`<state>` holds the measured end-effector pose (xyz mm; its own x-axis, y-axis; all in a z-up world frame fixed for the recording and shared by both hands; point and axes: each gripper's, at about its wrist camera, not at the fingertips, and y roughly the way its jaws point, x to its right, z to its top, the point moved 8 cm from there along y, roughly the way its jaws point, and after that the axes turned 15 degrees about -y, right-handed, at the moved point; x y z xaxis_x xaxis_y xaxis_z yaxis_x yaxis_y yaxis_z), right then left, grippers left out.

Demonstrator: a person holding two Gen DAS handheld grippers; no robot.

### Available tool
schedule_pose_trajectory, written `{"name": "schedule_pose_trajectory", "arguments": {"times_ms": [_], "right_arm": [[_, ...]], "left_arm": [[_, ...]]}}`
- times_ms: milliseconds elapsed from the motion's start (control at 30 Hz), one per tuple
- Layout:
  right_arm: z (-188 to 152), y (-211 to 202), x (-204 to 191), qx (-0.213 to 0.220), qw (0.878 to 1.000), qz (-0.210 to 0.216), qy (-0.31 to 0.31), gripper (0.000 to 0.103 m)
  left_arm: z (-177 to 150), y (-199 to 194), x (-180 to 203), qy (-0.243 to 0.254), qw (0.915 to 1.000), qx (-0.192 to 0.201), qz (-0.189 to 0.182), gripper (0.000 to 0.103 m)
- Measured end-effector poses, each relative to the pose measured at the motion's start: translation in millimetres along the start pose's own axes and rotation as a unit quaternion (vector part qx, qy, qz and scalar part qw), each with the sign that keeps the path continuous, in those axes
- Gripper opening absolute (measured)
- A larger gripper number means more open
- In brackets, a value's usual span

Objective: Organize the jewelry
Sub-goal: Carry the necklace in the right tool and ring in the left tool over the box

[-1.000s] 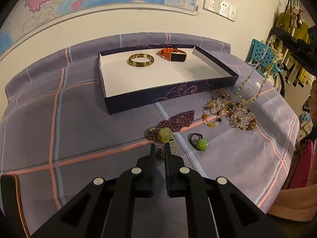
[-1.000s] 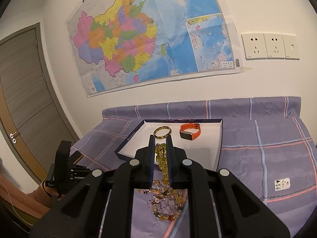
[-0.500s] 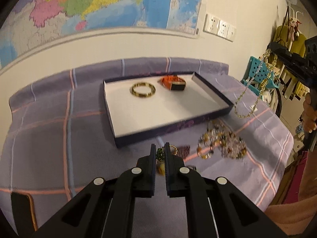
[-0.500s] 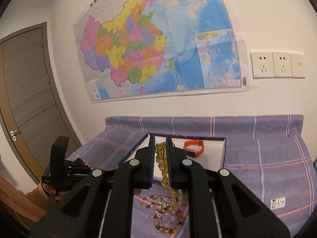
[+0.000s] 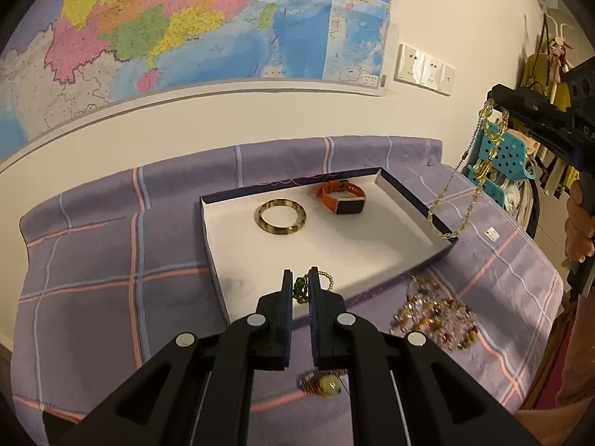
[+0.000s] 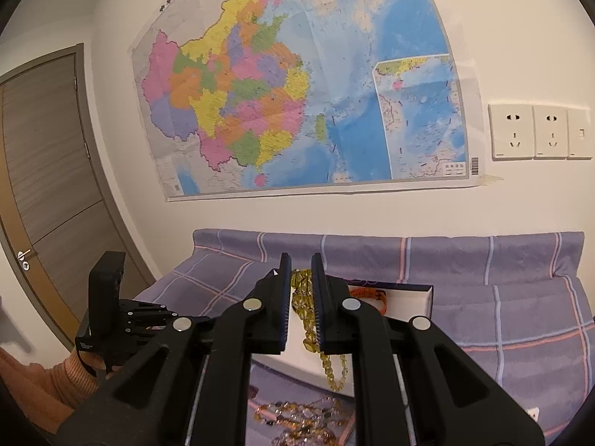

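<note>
The left gripper [image 5: 298,282] is pinched tight on a small green-beaded piece [image 5: 299,291] with a thin gold loop, held over the near edge of the open tray [image 5: 416,200]. Over on the right, the right gripper [image 6: 298,271] has its jaws clamped on a yellow bead necklace [image 6: 305,319], the strand dangling clear above the tray's right corner. Inside the tray, a gold bangle [image 5: 281,217] lies beside an orange watch [image 5: 341,197]. A tangled bead pile [image 5: 435,312] and a pale green stone piece [image 5: 327,385] lie on the purple plaid cloth [image 5: 104,267].
</note>
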<state>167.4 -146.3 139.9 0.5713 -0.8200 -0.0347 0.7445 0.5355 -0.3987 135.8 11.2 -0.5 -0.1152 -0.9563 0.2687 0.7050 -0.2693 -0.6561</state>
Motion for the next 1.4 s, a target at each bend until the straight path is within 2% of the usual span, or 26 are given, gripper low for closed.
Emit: {"name": "schedule_pose_trajectory", "arguments": {"times_ms": [333,600,867,1400], "right_arm": [[-5.3,56.8,14.0,-0.025,1.0,-0.008,0.011,0.011],[-12.3,93.2,21.2,-0.045,0.999,0.004,0.027,0.011],[-20.4,114.7,22.0,-0.061,0.998,0.018,0.029,0.011],[-58.1,141.2,38.8,-0.118,0.993,0.01,0.022,0.011]], "left_arm": [[21.2,31.8,-7.5,-0.007,0.9998,-0.007,0.015,0.006],[33.5,59.2,-8.3,-0.01,0.9995,-0.019,0.025,0.006],[32.4,83.4,-9.8,-0.006,0.9985,-0.036,0.041,0.006],[19.9,116.5,-13.3,0.002,0.9954,-0.074,0.061,0.006]]}}
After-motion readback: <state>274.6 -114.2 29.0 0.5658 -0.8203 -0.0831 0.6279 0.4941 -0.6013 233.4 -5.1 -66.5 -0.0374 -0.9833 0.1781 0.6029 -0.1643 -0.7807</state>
